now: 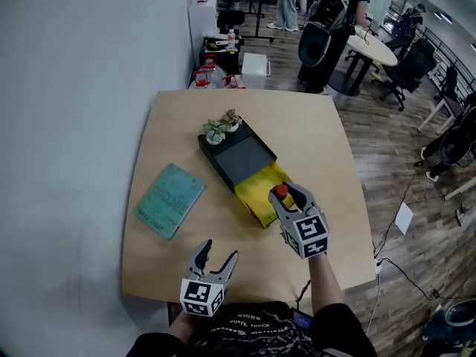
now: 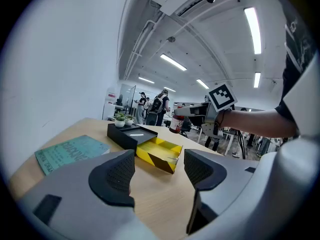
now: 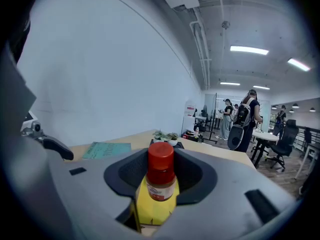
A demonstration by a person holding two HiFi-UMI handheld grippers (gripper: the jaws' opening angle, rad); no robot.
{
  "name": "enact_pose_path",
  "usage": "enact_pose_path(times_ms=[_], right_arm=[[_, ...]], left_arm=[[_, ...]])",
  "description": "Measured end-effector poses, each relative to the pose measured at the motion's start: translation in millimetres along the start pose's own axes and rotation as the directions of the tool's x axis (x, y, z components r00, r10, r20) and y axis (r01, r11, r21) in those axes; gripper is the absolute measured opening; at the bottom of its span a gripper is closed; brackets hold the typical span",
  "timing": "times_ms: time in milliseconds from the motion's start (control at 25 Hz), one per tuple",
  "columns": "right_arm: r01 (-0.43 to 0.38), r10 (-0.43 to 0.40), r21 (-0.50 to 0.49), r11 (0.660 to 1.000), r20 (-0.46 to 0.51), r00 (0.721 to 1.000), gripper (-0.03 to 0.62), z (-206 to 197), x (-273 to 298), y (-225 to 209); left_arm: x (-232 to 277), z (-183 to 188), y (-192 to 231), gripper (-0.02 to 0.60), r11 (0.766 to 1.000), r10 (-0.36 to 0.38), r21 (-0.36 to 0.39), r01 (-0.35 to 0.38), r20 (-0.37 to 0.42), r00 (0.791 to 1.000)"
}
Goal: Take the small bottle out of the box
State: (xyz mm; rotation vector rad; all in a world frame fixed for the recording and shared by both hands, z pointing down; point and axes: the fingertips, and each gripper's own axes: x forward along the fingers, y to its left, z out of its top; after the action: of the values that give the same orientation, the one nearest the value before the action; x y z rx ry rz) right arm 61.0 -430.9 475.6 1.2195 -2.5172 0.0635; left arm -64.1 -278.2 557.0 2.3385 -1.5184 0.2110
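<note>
Above the yellow box, right gripper clamping small bottle, its base hidden by jaws, left gripper wide, empty

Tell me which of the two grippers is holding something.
The right gripper: it is shut on the small bottle with the red cap. The left gripper stands open with nothing between its jaws.

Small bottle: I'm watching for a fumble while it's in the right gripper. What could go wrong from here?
1. The small bottle is pinched only between the right gripper fingers; it might slip and drop onto the yellow drawer.
2. A sweep toward the far end could knock the potted plants on the box.
</note>
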Motion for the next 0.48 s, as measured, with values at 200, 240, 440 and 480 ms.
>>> enact_pose_path(times_ms=[200,240,440,480], right_arm=[[0.007,-0.008,0.008,1.000,0.036,0.999,0.158,8,-23,13],[0.012,-0.012,0.009,1.000,0.040,0.999,0.158,8,-28,16],[0.030,-0.031,0.019,0.999,0.052,0.998,0.158,6,-49,27],[0.031,-0.032,0.031,0.999,0.058,0.998,0.158,5,-54,29]], left_arm=[[-7,4,3,0.316,1.000,0.010,-0.005,-0.009,0.019,1.000],[-9,6,4,0.316,1.000,0.009,-0.003,-0.009,0.024,1.000],[-12,10,4,0.316,1.000,-0.006,0.008,0.005,0.045,0.999],[-14,11,4,0.316,1.000,-0.007,0.009,0.007,0.049,0.999]])
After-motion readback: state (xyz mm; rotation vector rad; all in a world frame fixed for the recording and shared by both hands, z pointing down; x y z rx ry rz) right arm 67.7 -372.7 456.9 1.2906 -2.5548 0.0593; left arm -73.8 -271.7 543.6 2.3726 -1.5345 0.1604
